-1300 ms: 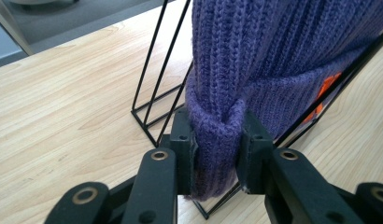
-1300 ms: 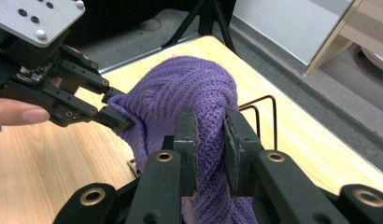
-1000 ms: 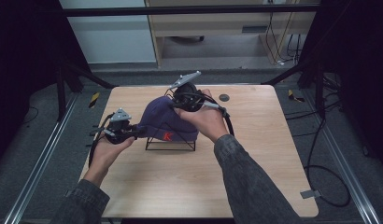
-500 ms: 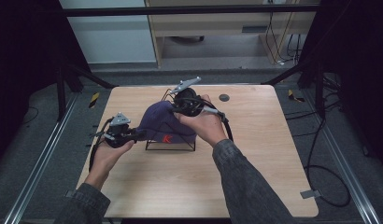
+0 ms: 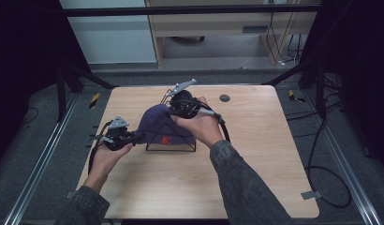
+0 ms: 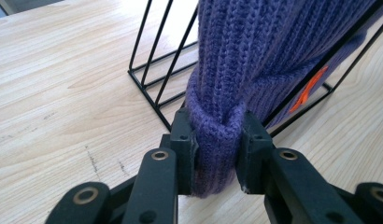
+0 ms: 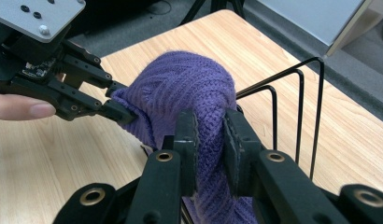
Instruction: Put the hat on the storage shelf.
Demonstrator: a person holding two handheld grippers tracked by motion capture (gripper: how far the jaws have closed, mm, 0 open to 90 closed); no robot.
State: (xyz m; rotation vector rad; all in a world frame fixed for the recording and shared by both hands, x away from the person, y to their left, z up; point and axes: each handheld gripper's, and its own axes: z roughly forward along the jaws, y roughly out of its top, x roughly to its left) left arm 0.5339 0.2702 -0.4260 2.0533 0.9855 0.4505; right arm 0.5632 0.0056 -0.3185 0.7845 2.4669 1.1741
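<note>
A purple knitted hat (image 5: 159, 125) with an orange mark lies draped over a black wire rack (image 5: 173, 146) in the middle of the table. My left gripper (image 6: 216, 149) is shut on the hat's folded brim at its left end; in the high view that gripper (image 5: 134, 137) sits left of the rack. My right gripper (image 7: 209, 135) is shut on a fold of the hat (image 7: 189, 93) near the top, above the rack's wires (image 7: 299, 112). In the high view it (image 5: 173, 110) is at the hat's far upper side. In the right gripper view, the left gripper (image 7: 117, 109) grips the hat's far edge.
The rack stands on a light wooden table (image 5: 255, 159). A small dark round disc (image 5: 224, 98) lies near the far edge. Metal rails (image 5: 38, 164) run along the table's sides, and cables (image 5: 321, 173) trail on the floor at the right.
The right hand and the hat's top have shifted slightly toward the far side of the table. The left gripper has stayed in place on the brim.
</note>
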